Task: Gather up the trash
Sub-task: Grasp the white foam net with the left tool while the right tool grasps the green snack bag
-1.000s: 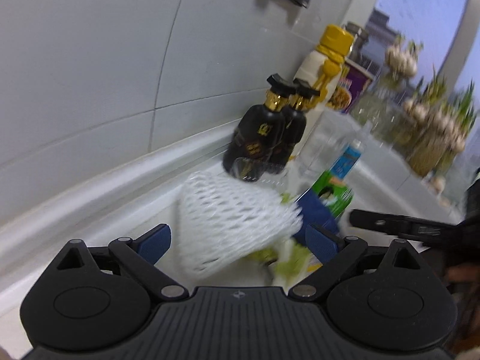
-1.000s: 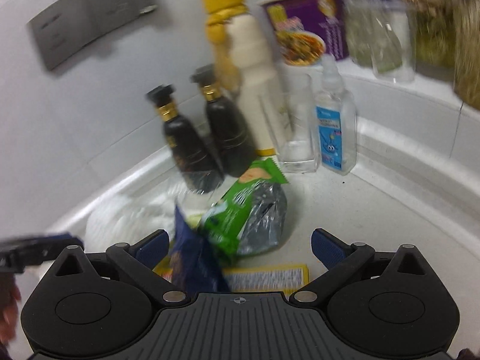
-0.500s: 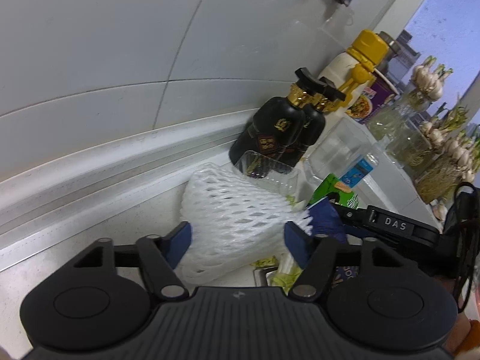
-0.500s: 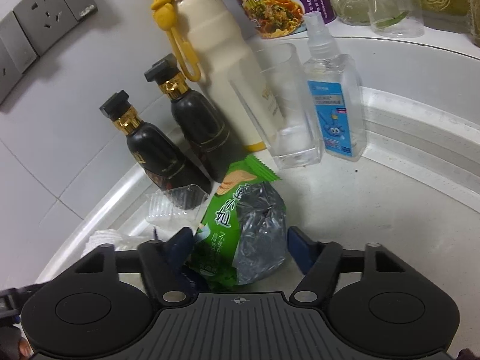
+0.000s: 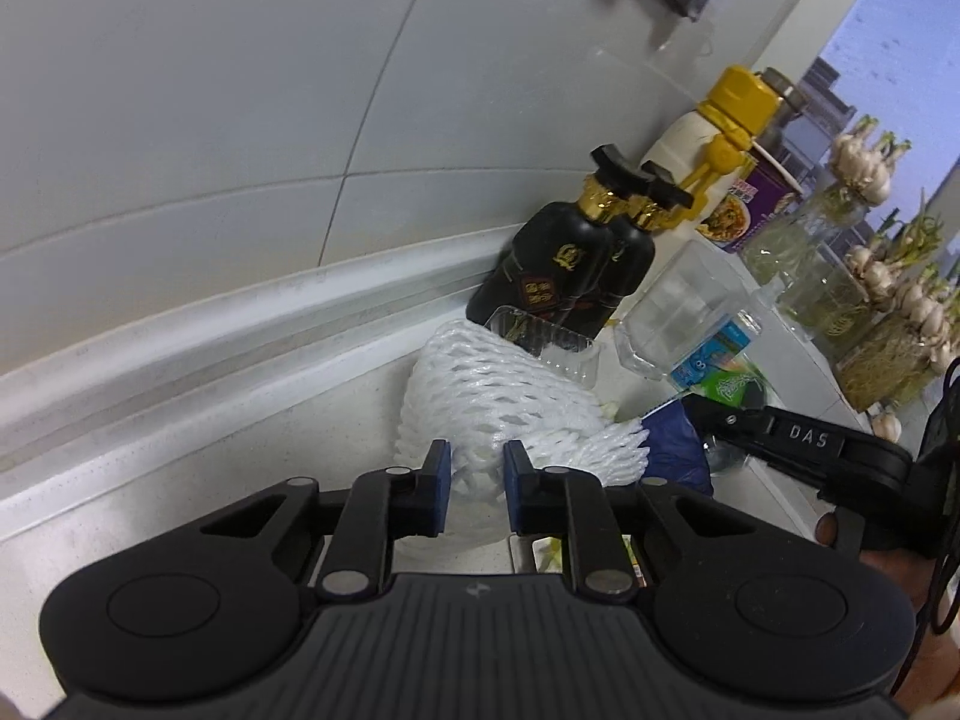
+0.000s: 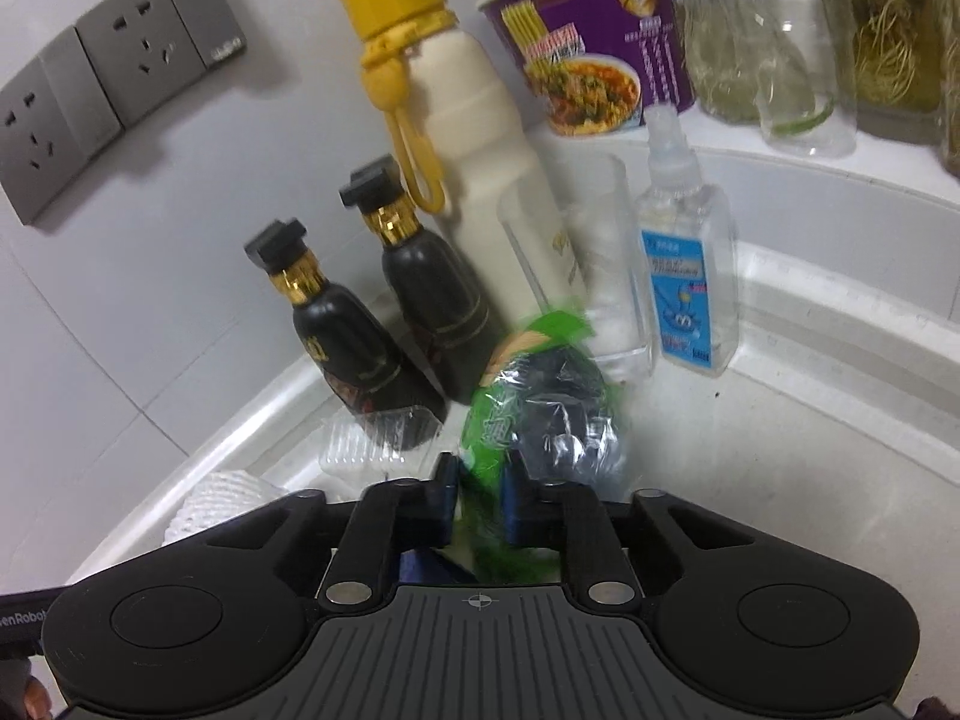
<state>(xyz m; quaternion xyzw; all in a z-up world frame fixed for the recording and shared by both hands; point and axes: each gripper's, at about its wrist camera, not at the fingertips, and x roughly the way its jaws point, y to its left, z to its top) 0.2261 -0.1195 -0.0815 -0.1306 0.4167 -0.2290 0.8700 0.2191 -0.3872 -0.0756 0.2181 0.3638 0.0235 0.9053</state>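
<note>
My left gripper (image 5: 477, 483) is shut on the white foam fruit net (image 5: 498, 396), which lies on the white counter by the wall. My right gripper (image 6: 480, 495) is shut on the green snack wrapper (image 6: 528, 402), whose silver inside faces right. The net's edge also shows in the right wrist view (image 6: 210, 501). A clear plastic tray (image 6: 375, 435) lies in front of the two black bottles. A dark blue wrapper (image 5: 675, 444) lies beside the net, under the right gripper's finger (image 5: 780, 435).
Two black bottles with gold collars (image 6: 354, 342), a cream bottle with a yellow cap (image 6: 462, 138), a glass (image 6: 600, 264) and a spray bottle (image 6: 684, 264) stand against the wall. A purple noodle cup (image 6: 594, 42) and jars stand on the ledge. Wall sockets (image 6: 114, 72) are at upper left.
Both grippers have closed: the left onto the foam net, the right onto the green wrapper, which has lifted and blurred. Both moved in closer to the trash.
</note>
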